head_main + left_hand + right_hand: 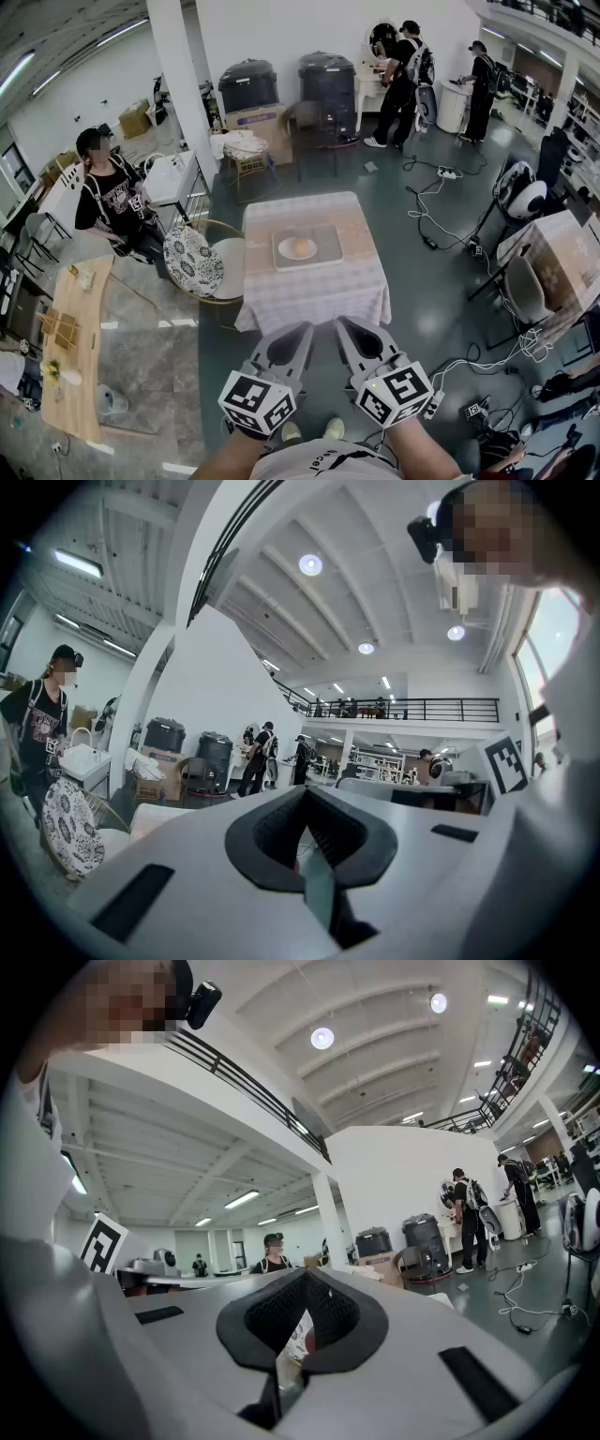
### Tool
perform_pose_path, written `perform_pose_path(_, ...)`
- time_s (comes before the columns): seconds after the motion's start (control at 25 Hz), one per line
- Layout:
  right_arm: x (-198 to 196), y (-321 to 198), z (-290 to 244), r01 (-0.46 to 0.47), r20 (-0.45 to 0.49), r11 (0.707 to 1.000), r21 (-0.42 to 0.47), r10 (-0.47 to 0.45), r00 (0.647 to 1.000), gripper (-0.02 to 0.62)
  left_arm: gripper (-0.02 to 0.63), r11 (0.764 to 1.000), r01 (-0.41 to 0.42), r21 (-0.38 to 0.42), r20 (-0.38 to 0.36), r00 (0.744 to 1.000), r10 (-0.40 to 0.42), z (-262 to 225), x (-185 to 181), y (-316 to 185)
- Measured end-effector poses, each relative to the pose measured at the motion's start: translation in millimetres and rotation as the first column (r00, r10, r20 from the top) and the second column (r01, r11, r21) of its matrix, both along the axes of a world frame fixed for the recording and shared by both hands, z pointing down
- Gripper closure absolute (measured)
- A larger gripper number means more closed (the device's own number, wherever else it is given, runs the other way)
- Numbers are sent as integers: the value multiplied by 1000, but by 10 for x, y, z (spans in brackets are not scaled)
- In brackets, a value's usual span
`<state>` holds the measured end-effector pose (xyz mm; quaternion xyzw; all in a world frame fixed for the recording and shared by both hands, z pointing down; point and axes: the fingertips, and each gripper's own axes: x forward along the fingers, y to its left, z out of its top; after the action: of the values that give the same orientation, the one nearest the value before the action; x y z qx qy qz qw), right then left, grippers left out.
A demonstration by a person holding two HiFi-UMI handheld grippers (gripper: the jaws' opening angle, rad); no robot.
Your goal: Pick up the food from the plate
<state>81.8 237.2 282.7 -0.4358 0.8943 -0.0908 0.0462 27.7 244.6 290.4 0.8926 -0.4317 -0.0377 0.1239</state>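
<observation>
A round tan piece of food (300,247) lies on a pale square plate (327,251), in the middle of a table with a checked cloth (314,291). Both grippers hang close to my body, short of the table's near edge and well apart from the plate. My left gripper (306,328) is shut with nothing in it, and my right gripper (342,322) beside it is shut and empty too. The left gripper view shows the left gripper (307,792) aimed level across the hall, jaws together. In the right gripper view the right gripper (307,1275) has its jaws together as well. Neither gripper view shows the plate.
A round chair with a patterned cushion (194,261) stands against the table's left side. A person (108,202) sits further left, near a wooden table (80,347). Cables (441,211) trail over the floor to the right, beside another covered table (558,253). Several people stand at the back.
</observation>
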Motion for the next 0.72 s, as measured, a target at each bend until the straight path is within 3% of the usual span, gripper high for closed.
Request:
perform_pose_path(0.32, 172, -117, 77, 22, -6, 1000, -5, -22, 1000, 583, 600, 1000, 28, -7, 9, 1000, -28, 73, 149, -114)
perform_pose_path(0.72, 312, -284, 60, 30, 91, 999, -18, -28, 995, 581, 600, 998, 59, -9, 36, 998, -58, 107, 199, -252)
